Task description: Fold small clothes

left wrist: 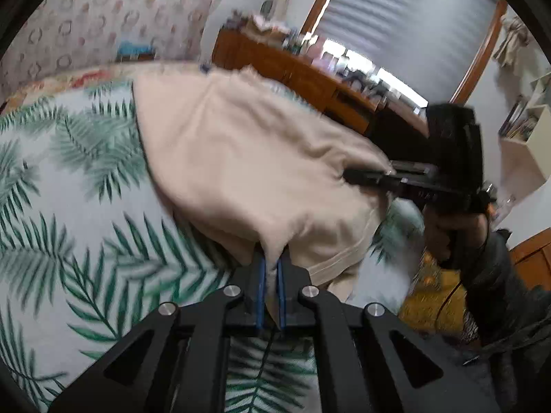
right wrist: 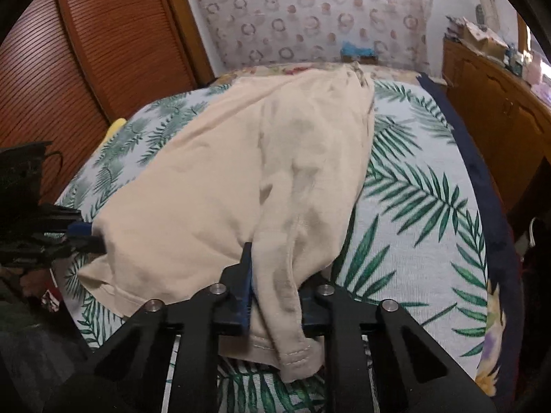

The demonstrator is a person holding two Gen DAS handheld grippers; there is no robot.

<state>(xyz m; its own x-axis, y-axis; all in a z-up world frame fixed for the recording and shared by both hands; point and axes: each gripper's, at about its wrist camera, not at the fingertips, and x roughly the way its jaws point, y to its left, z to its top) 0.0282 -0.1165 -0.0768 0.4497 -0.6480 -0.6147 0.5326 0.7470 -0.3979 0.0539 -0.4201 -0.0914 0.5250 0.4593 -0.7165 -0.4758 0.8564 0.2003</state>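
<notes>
Item: cream garment (right wrist: 213, 186), a small soft top or similar, lying rumpled across the near half of a bed; its far end reaches toward the headboard side, its hemmed near edge hangs toward the cameras, partly lifted off the cover

Holds: left gripper (left wrist: 271, 275), jaws narrow, blue pads pinching a thin ridge of the cream cloth at the near edge. Right gripper (right wrist: 272, 275), jaws drawn in on a thicker bunch, apparently a sleeve or hemmed corner, which drapes out below the fingers. Each gripper also shows side-on in the other's view, at the garment's opposite near corner

Support: leaf-print bedcover (right wrist: 413, 186), white with green fronds, dark blue border along its right edge

Surroundings: wooden cabinet (right wrist: 489, 103) beside the bed, patterned wall (right wrist: 310, 10) beyond it

Step in hand, as judged: both near corners gripped, fold itself not yet made; cloth still creased and uneven

Next move calls for: both hands rising together, keeping the edge taut between them, then carrying it over toward the far end so the halves meet squarely; uneven height would skew the fold
</notes>
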